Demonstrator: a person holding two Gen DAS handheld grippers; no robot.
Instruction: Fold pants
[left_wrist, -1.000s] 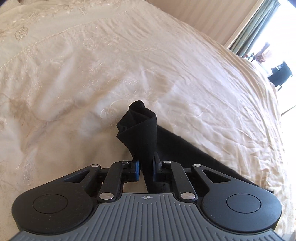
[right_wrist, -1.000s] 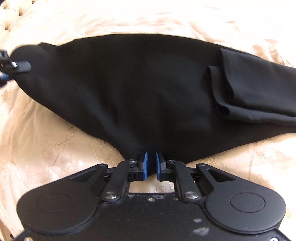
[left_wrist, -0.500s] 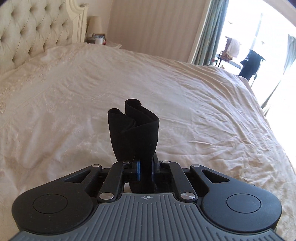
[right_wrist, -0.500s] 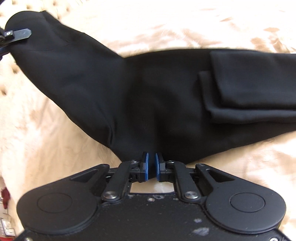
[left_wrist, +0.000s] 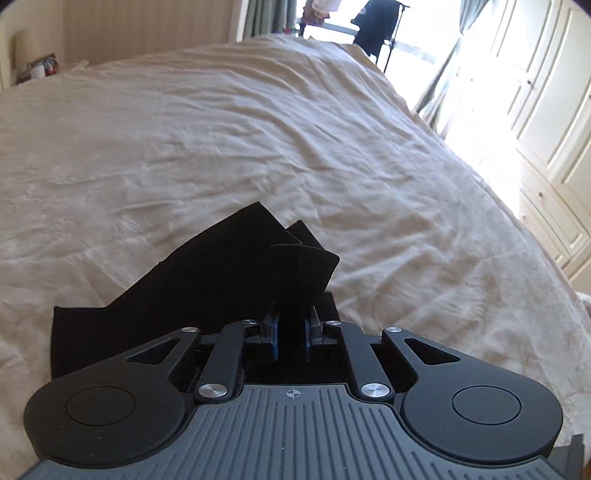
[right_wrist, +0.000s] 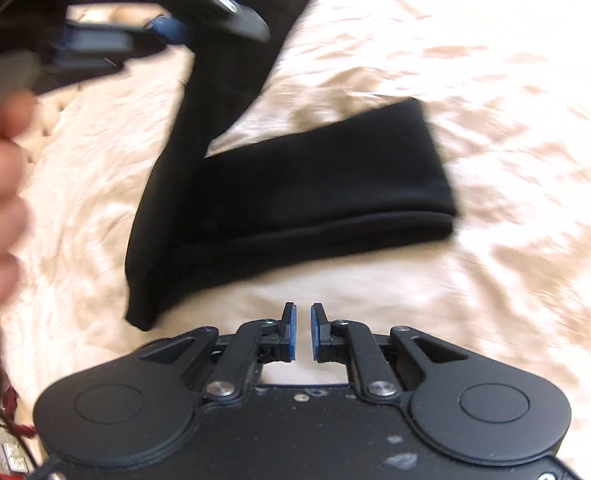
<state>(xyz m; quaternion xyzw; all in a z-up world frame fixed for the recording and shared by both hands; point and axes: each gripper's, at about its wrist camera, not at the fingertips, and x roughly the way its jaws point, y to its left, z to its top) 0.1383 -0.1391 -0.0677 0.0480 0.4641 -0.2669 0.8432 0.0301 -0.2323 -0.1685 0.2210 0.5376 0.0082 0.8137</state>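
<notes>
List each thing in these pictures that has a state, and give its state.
Black fabric pants: partly folded on the bed, one end lifted.
Left gripper: shut on the pants, holding the lifted end.
Right gripper: open, empty, apart from the pants.
Cream embroidered bedspread: spread flat, lightly wrinkled.

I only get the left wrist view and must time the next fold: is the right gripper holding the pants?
Observer: No. The right gripper is open, jaws empty, just short of the black pants.
Operator: Is any of the garment flat on the bed?
Observer: Yes, a folded section lies on the cream bedspread; a strip rises from its left end.
Operator: Rises to where?
Observer: To the left gripper, shut on it, top left in the right wrist view.
</notes>
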